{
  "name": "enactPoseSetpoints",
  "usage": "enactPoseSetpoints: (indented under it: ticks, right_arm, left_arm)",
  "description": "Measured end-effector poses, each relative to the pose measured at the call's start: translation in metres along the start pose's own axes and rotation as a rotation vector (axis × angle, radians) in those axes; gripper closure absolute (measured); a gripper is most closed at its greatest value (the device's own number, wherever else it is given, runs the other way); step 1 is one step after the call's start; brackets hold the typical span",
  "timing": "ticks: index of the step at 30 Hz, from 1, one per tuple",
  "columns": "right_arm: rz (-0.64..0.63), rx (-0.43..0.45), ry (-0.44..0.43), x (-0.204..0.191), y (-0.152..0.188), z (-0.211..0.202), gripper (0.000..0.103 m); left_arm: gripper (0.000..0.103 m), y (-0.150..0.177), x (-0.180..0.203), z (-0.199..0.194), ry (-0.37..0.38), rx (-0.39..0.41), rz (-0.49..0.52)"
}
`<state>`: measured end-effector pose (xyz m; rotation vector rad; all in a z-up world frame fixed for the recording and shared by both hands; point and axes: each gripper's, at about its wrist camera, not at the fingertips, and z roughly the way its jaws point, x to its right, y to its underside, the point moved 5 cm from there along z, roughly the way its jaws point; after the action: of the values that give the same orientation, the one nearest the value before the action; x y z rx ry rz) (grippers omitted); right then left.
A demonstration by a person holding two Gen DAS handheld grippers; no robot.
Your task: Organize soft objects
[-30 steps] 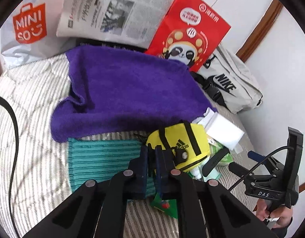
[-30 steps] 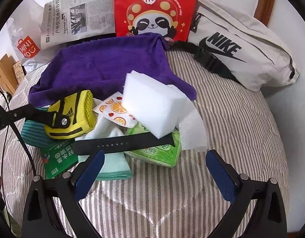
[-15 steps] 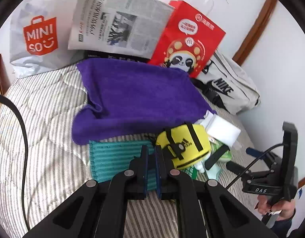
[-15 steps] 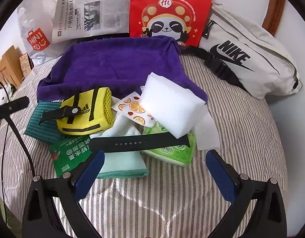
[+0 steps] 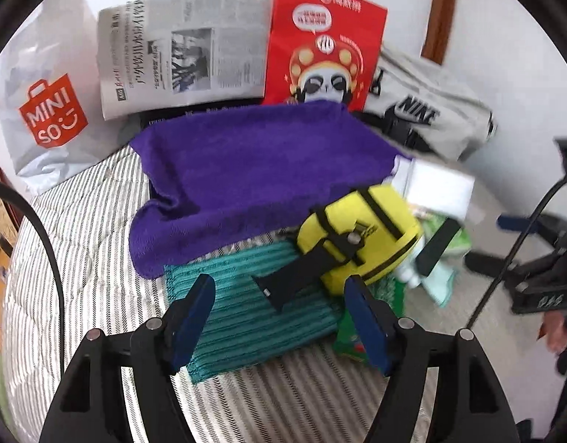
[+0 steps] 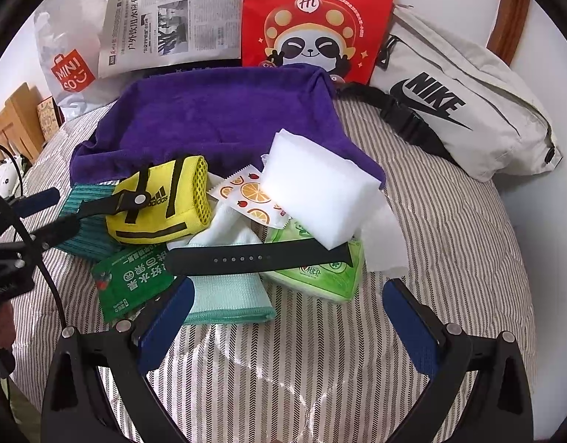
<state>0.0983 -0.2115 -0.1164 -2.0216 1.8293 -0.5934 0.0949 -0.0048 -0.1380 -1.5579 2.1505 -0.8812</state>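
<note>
A pile of soft things lies on a striped bed. A purple towel (image 5: 253, 162) (image 6: 217, 118) lies at the back. A yellow Adidas pouch (image 5: 360, 236) (image 6: 161, 199) rests on a teal ribbed cloth (image 5: 246, 306) (image 6: 87, 229). A white sponge block (image 6: 316, 192), a black strap (image 6: 257, 256), a mint cloth (image 6: 228, 299), a green tissue pack (image 6: 320, 277) and a green sachet (image 6: 132, 280) lie beside it. My left gripper (image 5: 279, 310) is open over the teal cloth, by the pouch's strap. My right gripper (image 6: 287, 317) is open and empty, just before the pile.
Against the wall stand a Miniso bag (image 5: 51, 110), a newspaper (image 5: 183, 51), a red panda bag (image 5: 324, 48) (image 6: 316, 18) and a grey Nike waist bag (image 6: 460, 110). Striped bedding (image 6: 449, 229) spreads to the right. Wooden furniture (image 6: 14, 122) stands at far left.
My left gripper was shut near the pouch and has opened wide, drawing back a little. The right gripper has pulled back slightly and stays open.
</note>
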Motion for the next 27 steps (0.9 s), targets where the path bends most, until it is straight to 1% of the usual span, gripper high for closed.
enactPoseSetpoints:
  ticks: [5, 6, 9, 10, 11, 12, 14, 15, 17, 18, 20, 23, 24, 27]
  right_arm:
    - [0.017, -0.008, -0.004, 0.005, 0.001, 0.005, 0.002]
    - [0.019, -0.012, -0.002, 0.006, 0.001, 0.007, 0.002]
    - [0.023, -0.02, 0.007, 0.011, 0.001, 0.01, 0.002]
    - [0.026, -0.025, 0.01, 0.013, 0.002, 0.011, 0.002]
    - [0.029, -0.029, 0.013, 0.015, 0.002, 0.013, 0.002]
    - [0.035, -0.032, 0.016, 0.018, 0.002, 0.014, 0.002]
    - [0.049, -0.033, 0.019, 0.023, 0.002, 0.015, 0.002]
    - [0.055, -0.035, 0.02, 0.025, 0.003, 0.016, 0.002]
    - [0.062, -0.037, 0.024, 0.029, 0.004, 0.018, 0.002]
    - [0.064, -0.041, 0.026, 0.03, 0.004, 0.019, 0.002]
    - [0.066, -0.047, 0.029, 0.032, 0.005, 0.023, 0.002]
    - [0.065, -0.051, 0.028, 0.032, 0.006, 0.025, 0.002]
    - [0.065, -0.049, 0.027, 0.031, 0.007, 0.026, 0.002]
    - [0.056, -0.044, 0.023, 0.029, 0.007, 0.026, 0.002]
  left_arm:
    - [0.032, 0.003, 0.005, 0.018, -0.045, -0.051, 0.081]
    - [0.032, 0.003, 0.006, 0.021, -0.056, -0.052, 0.097]
    - [0.033, -0.002, 0.008, 0.027, -0.056, -0.057, 0.126]
    - [0.036, -0.003, 0.01, 0.032, -0.05, -0.066, 0.147]
    - [0.043, -0.004, 0.011, 0.035, -0.051, -0.076, 0.166]
    - [0.047, -0.005, 0.013, 0.039, -0.059, -0.088, 0.193]
    - [0.06, -0.008, 0.017, 0.041, -0.027, -0.096, 0.218]
    - [0.063, -0.008, 0.018, 0.041, -0.016, -0.102, 0.229]
    - [0.075, -0.007, 0.023, 0.039, 0.002, -0.107, 0.261]
    - [0.077, -0.007, 0.026, 0.038, 0.007, -0.114, 0.268]
    - [0.089, -0.005, 0.028, 0.035, 0.021, -0.118, 0.273]
    - [0.094, -0.003, 0.027, 0.03, 0.053, -0.127, 0.233]
    - [0.095, -0.002, 0.026, 0.028, 0.069, -0.124, 0.22]
    - [0.095, -0.001, 0.021, 0.025, 0.08, -0.118, 0.188]
